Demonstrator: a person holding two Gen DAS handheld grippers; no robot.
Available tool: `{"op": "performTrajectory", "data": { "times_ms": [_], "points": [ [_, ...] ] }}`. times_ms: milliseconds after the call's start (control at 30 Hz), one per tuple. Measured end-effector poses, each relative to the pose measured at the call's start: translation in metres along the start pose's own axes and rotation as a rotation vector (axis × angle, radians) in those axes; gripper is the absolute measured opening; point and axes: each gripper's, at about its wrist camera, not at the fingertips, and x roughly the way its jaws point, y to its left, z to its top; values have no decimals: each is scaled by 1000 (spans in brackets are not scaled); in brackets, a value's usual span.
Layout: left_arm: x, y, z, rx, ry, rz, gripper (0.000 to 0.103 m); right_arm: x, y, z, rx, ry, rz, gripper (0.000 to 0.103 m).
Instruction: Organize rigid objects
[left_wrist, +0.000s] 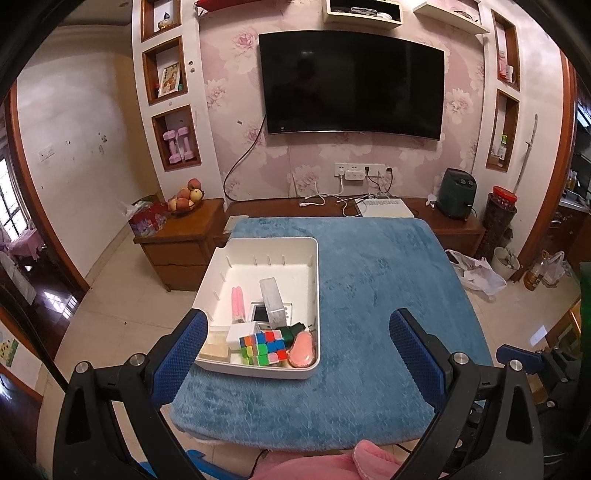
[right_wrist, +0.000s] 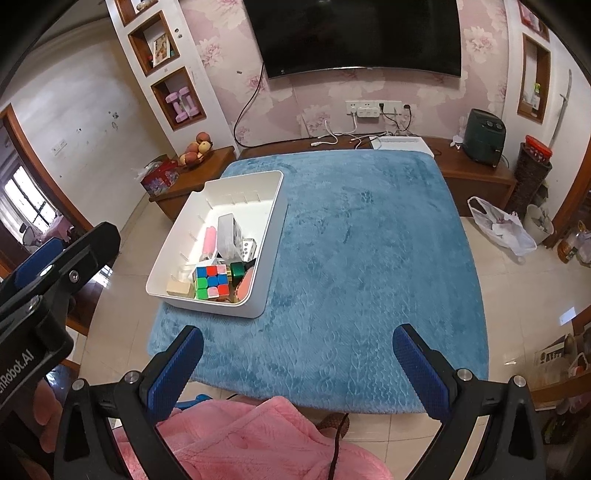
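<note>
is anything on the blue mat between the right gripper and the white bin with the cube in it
Nothing visible. The right gripper is open and empty, and only bare blue mat lies between it and the white bin. The rubik's cube sits at the bin's near end, uncovered from above, with other items packed close beside it.

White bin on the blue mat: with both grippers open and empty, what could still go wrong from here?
1. The white bin sits near the left edge of the blue mat; a nudge might push it off.
2. The puzzle cube and other items crowd the near end, so the left gripper or right gripper may knock neighbours when reaching in.
</note>
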Motion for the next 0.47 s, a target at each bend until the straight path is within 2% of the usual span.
{"op": "performTrajectory", "data": {
  "times_ms": [467],
  "points": [
    [17, 8, 14, 12, -1, 5, 99, 17, 8, 20, 19, 8, 2, 103]
  ]
}}
